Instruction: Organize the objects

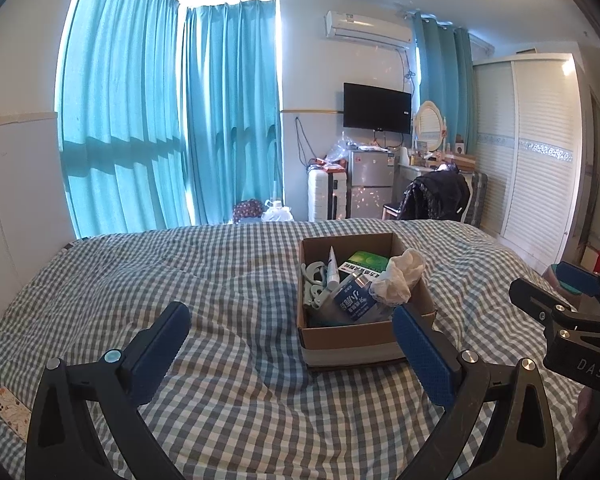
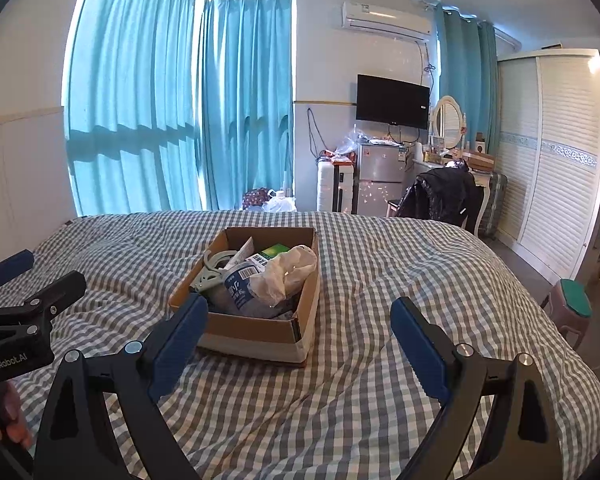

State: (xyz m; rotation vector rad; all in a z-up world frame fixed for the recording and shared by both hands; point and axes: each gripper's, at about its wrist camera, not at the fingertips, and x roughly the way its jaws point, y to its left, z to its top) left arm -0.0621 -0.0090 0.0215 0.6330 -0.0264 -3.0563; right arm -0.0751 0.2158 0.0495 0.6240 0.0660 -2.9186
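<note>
Cardboard box [image 1: 352, 340] sits mid-frame on the gingham bedspread [image 1: 228, 280], a bit right of centre in the left wrist view and left of centre in the right wrist view, so it lies roughly between the two tools. Prob. it's the collecting bin for the tidy-up: stuff is piled in loosely, not stacked. Inside: grey-green plastic hangers [image 1: 315, 280] at the box's left wall, a white tube [image 1: 333, 266] standing slanted, a green-and-white carton [image 1: 366, 262] toward the far side, a blue-label packet [image 1: 354, 300] w/ Chinese print tilted near the front, and a crumpled white plastic bag [image 1: 398, 276] spilling over the right rim.

Left gripper [image 1: 292, 344]: jaws spread wide, nothing between them; the right pad overlaps the box's near right corner in frame, contact can't be told. Right gripper [image 2: 300, 332]: also spread wide, holding nothing; its left pad overlaps the box's near left corner in frame, touching or not unclear. Both hang low over the bedspread, pointed at the box, so likely a reach for the contents or the box itself is next.
</note>
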